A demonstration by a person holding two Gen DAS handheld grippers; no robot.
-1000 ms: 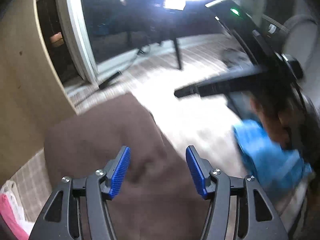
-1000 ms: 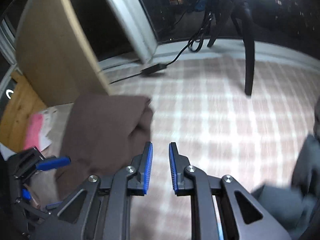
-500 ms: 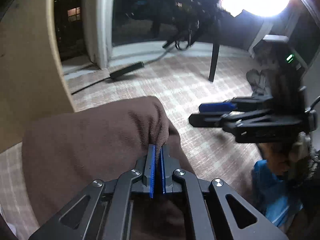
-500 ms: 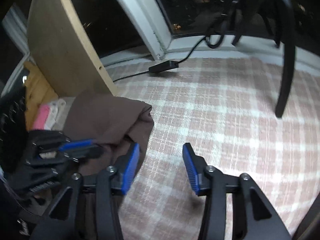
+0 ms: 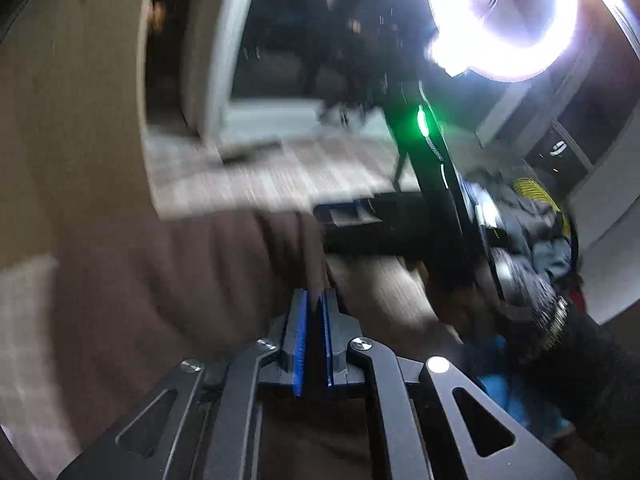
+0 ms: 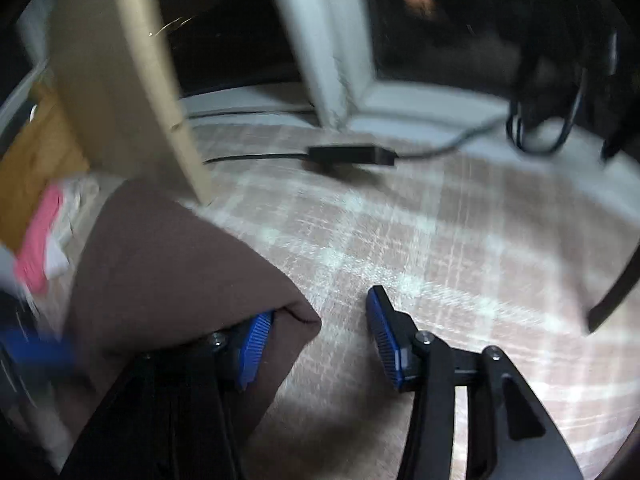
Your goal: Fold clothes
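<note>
now, two grippers at a brown garment [image 5: 168, 280].
left gripper [image 5: 314, 300] pinched tight on its folded edge; right gripper [image 6: 320, 340] spread apart, cloth corner against its left finger.

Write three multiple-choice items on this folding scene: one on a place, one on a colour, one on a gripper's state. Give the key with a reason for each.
1. Where does the black power brick with its cable lie?
A. on the checked floor covering by the window frame
B. on the brown cloth
C. in the right gripper

2. What colour are the grippers' finger pads?
A. red
B. blue
C. white

3. How is the left gripper?
A. wide open
B. out of view
C. shut on the soft brown garment

Key: 1 A, it rests on the checked surface; 2 B, blue ribbed pads; 3 C, pads pinch a brown fold.
</note>
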